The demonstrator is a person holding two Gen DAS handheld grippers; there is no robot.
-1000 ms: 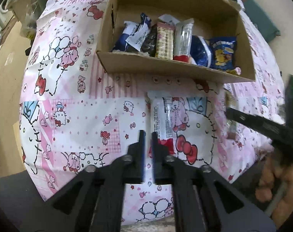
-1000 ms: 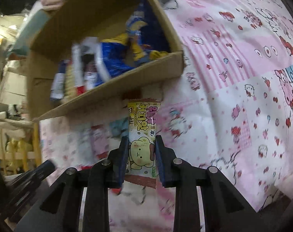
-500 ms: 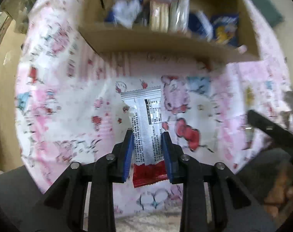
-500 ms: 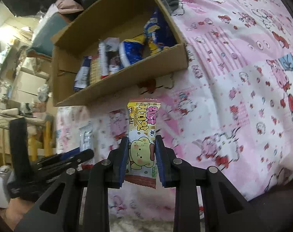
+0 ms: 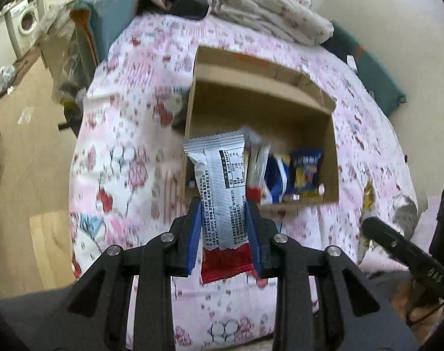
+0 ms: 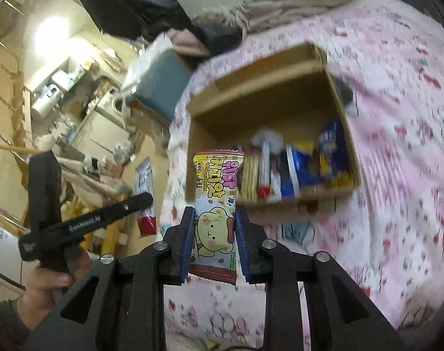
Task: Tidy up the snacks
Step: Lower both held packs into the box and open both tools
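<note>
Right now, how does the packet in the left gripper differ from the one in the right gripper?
The silver packet shows its printed back panel and a red bottom end; the yellow packet shows a cartoon bear front with a brown bottom edge. Both stand upright, clamped between blue pads: silver in the left gripper, yellow in the right gripper, both facing the cardboard box.

Ahead of the fingers a bed (image 5: 128,152) under a pink cartoon-print sheet fills the room, with crumpled bedding (image 5: 268,8) heaped at its far end against a cream wall (image 5: 377,14), tan floor (image 5: 31,158) to the left, and a washing machine (image 5: 27,23) far left.
</note>
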